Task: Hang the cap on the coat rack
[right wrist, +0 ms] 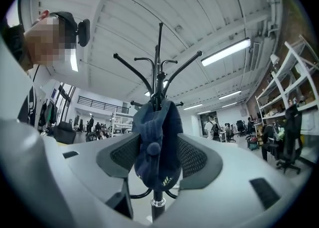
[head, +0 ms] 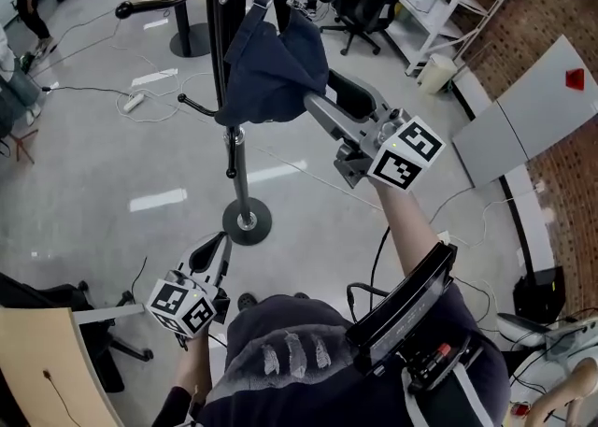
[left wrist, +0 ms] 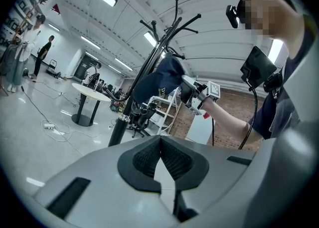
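Black coat rack [head: 224,23] stands on the grey floor [head: 103,168] right in front of me. The navy cap [head: 271,70] is hanging off one of its arms, drooping next to the pole. My right hand-held gripper [head: 329,96] is up at the cap, jaws spread wide either side of the fabric, not squeezing it. My left hand-held gripper [head: 217,249] is low by my waist, jaws pressed together on nothing. There's pale print on the cap, but it's too small to read.
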